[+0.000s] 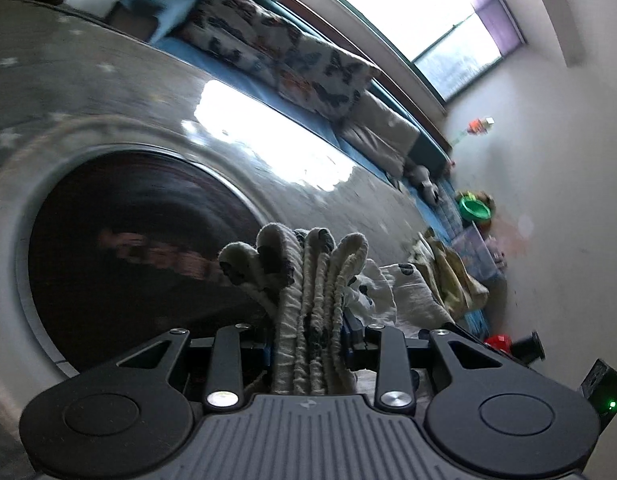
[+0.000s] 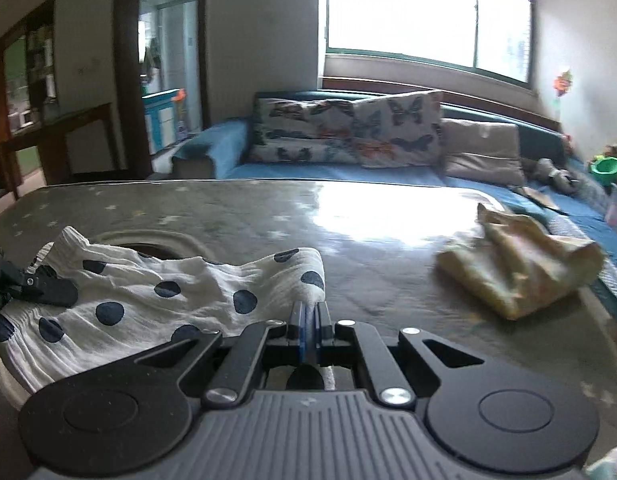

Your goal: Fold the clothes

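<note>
Together, two hand-held grippers pinch one polka-dot garment [image 2: 148,300] above a grey star-print table [image 2: 268,216].

Left gripper [image 1: 308,344] clamps its bunched elastic waistband; right gripper [image 2: 308,320] nips a thin corner, both angled downward, cloth spanning between them. A yellow garment [image 2: 520,264] lies near the table's right edge; the middle stays bare, a blue sofa [image 2: 348,170] just beyond.
</note>
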`<control>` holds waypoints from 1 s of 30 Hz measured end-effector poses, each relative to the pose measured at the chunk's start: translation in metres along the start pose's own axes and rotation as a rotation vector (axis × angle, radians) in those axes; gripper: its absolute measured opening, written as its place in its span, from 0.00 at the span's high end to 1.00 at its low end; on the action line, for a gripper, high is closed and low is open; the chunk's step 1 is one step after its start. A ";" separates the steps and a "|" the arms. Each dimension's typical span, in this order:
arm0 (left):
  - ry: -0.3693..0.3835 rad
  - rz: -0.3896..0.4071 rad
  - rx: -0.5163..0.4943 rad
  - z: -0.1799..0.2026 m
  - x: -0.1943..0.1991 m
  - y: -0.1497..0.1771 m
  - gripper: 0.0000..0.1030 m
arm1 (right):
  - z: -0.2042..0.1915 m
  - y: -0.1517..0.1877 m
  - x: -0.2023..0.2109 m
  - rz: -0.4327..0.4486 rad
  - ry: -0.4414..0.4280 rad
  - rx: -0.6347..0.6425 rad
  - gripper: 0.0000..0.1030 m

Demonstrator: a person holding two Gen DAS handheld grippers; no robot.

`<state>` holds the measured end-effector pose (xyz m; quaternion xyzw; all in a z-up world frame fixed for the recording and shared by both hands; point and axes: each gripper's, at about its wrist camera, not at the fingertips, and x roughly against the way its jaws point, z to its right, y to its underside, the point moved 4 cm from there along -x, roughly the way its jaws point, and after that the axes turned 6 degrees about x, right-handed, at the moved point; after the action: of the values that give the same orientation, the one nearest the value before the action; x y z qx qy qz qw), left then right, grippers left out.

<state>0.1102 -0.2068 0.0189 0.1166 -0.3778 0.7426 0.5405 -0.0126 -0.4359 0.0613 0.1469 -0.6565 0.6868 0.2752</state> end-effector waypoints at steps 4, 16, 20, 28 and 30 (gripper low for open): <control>0.027 -0.035 -0.026 0.022 -0.028 -0.001 0.68 | 0.025 0.006 -0.001 -0.011 0.068 -0.022 0.96; 0.100 -0.123 -0.078 0.062 -0.100 0.006 0.68 | 0.093 0.033 -0.013 -0.062 0.250 -0.085 0.96; 0.089 -0.153 -0.071 0.064 -0.118 0.012 0.67 | 0.106 0.044 -0.021 -0.096 0.280 -0.094 0.96; 0.058 -0.146 -0.072 0.058 -0.117 0.014 0.54 | 0.113 0.054 -0.029 -0.120 0.294 -0.108 0.94; 0.056 -0.138 -0.073 0.058 -0.116 0.013 0.49 | 0.111 0.050 -0.028 -0.114 0.303 -0.102 0.93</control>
<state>0.1299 -0.3309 -0.0145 0.1019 -0.3802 0.6923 0.6048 -0.0369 -0.5496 0.0150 0.0644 -0.6322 0.6502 0.4164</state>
